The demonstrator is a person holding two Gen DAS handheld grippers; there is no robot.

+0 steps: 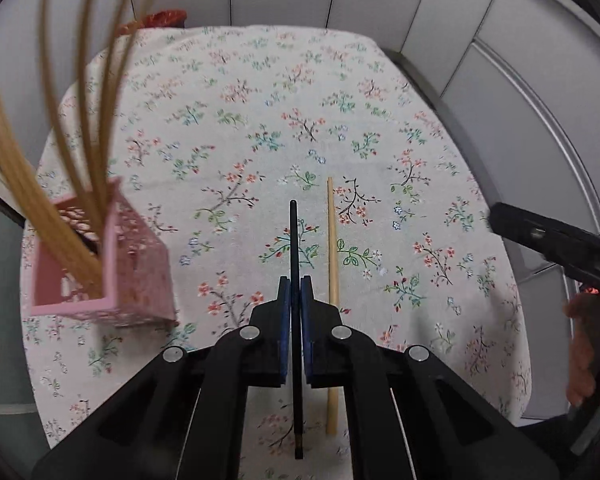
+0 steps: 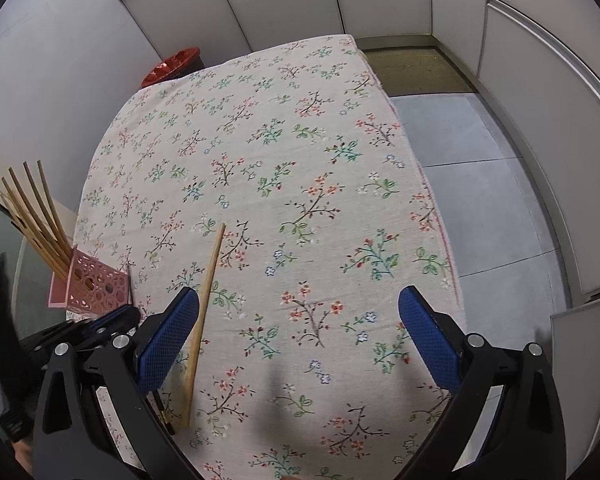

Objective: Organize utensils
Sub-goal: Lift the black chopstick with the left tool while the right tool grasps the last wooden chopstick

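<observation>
My left gripper (image 1: pixel 295 292) is shut on a black chopstick (image 1: pixel 294 248), which runs between its blue pads and points away over the floral tablecloth. A light wooden chopstick (image 1: pixel 332 280) lies on the cloth just right of it; it also shows in the right wrist view (image 2: pixel 204 308). A pink perforated holder (image 1: pixel 112 272) with several wooden chopsticks (image 1: pixel 60 152) stands at the left; it also shows in the right wrist view (image 2: pixel 94 286). My right gripper (image 2: pixel 300 340) is open and empty above the cloth, right of the wooden chopstick. The left gripper (image 2: pixel 112 320) shows at the lower left there.
The table (image 2: pixel 260 140) is covered by a floral cloth, with its right edge dropping to grey floor (image 2: pixel 480 184). A red bin (image 2: pixel 172 66) stands behind the far left corner. White cabinet panels surround the table. The right gripper's body (image 1: pixel 556 248) sits at the right in the left wrist view.
</observation>
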